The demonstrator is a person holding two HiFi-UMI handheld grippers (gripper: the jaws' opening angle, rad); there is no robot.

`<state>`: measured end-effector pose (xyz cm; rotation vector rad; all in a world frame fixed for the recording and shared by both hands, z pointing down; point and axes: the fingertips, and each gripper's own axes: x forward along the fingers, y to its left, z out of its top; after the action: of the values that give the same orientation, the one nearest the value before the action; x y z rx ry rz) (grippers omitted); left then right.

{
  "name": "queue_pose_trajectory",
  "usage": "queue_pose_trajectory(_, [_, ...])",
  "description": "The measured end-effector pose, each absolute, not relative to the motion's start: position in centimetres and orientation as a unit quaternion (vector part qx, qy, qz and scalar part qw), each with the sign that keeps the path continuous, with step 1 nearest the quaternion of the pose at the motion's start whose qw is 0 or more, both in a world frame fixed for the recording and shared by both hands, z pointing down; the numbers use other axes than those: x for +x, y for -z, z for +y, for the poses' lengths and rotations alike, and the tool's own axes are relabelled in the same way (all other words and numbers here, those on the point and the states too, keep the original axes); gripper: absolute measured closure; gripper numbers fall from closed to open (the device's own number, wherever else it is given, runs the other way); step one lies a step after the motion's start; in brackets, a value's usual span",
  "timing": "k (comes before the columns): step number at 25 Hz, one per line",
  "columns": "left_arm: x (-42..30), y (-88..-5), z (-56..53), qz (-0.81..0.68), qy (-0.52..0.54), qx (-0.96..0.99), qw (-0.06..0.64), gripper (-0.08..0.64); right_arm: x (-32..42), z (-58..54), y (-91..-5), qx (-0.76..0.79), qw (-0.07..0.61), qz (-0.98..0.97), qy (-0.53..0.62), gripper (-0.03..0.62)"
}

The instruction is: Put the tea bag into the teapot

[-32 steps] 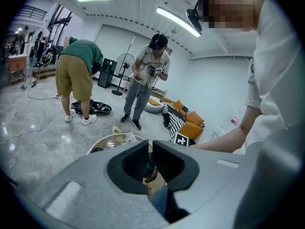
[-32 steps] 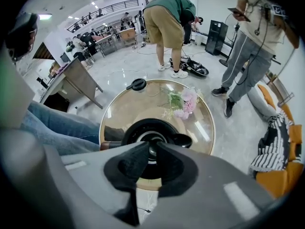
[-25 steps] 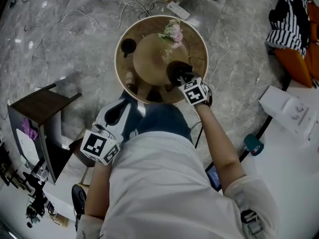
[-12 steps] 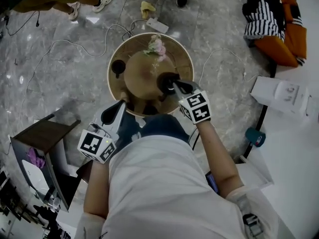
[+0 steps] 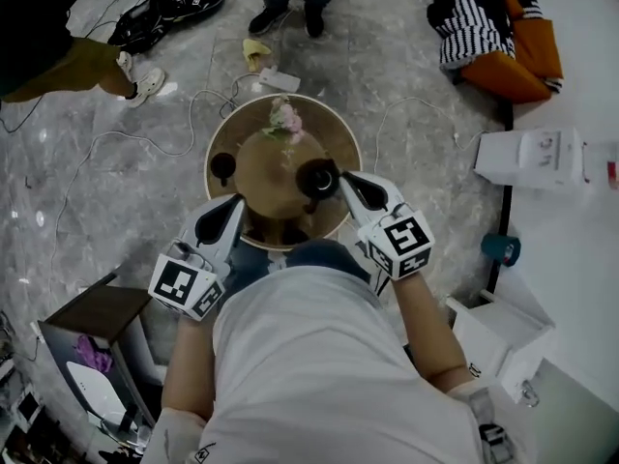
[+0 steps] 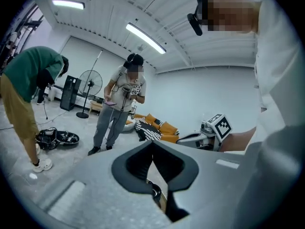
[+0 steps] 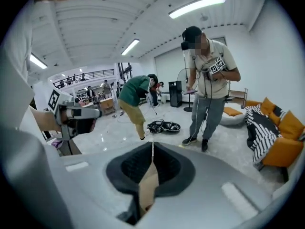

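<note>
Teapot on round table w/ flowers, cup; R gripper beside.

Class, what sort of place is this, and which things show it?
Probably a large indoor recording studio or lab: a white power strip lying on the grey marble-look floor, a black standing fan, and a standing person in a grey shirt holding a cube with square markers.
</note>
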<state>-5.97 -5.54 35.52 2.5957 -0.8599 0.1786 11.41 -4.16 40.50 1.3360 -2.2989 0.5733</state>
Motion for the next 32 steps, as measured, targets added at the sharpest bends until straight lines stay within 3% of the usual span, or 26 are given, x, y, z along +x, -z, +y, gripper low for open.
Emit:
queue_pose_trajectory(14, [-3.5,-29.5,-6.5,-0.245,-0.043,0.961,0.124,0.551,13.3,-0.8,-31.5,0.569,0.144,-0.802,-0.106,0.581])
queue_pose_trajectory(32, [-2.6,-27.6,-6.5,-0.221,-0.034,0.970,0.096,0.549,12.6,-0.1,-31.2,0.595,0.139,-0.786,-0.097,0.583])
